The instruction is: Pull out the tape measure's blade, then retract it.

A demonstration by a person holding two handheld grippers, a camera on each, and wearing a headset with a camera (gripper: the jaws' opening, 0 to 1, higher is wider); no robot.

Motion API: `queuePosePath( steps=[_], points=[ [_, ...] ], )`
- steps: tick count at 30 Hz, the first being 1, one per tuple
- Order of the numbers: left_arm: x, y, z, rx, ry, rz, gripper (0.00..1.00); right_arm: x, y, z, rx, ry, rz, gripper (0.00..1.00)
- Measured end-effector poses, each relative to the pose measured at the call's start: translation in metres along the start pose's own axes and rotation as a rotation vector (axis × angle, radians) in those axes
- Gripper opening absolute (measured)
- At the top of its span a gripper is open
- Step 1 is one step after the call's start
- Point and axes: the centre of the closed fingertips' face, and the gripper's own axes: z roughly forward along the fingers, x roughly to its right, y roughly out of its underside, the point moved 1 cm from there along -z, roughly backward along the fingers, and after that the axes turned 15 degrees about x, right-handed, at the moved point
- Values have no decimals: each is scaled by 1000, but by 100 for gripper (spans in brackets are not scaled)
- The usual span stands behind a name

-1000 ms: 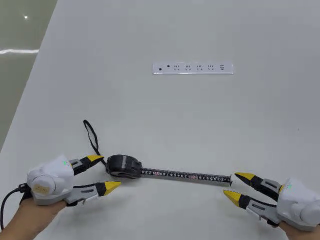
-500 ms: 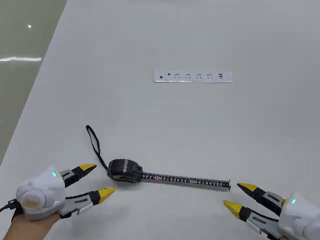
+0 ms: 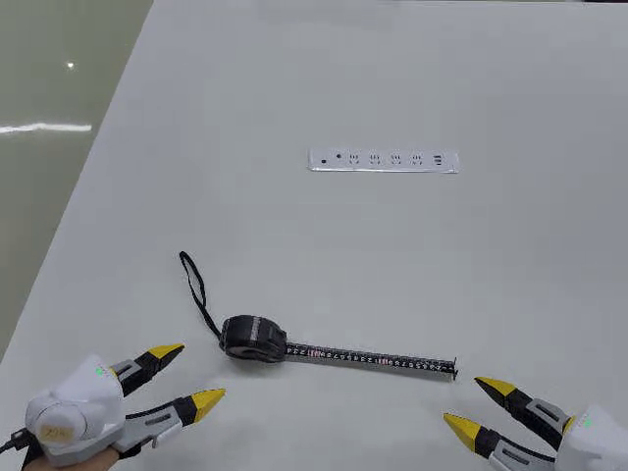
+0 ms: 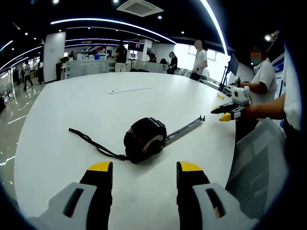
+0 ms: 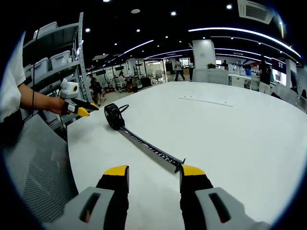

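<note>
**A:** ok so where's the tape measure sitting vs the jaws, left to right?

**B:** The left gripper is seen at the near left of the table, jaws spread wide and closed on nothing. The tape measure is laid flat just ahead of those tips, near but not touched. In the left gripper view it's lined up with the gap between the jaws. Its strap is trailed off to the far left.

**A:** and the blade?

**B:** The blade is drawn out to the right along the table, and its hook is found just short of the right gripper. In the head view a small gap is seen between the hook and the nearer tip.

**A:** right jaws?

**B:** Spread too, nothing pinched. A power strip is laid well beyond it all.
</note>
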Motion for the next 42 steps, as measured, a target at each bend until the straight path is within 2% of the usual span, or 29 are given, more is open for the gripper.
queuePosePath(
  steps=[6,11,32,42],
  points=[
    [2,1,-12,1,-17,-6,51,-8,0,-6,2,2,3,43],
    [3,0,-21,19,-40,-18,51,-15,1,-12,1,3,3,45],
    [12,4,-40,44,-76,-41,54,-26,0,-33,12,44,0,48],
    [14,4,-53,55,-117,-58,56,-32,0,-42,15,58,0,50]
  ],
)
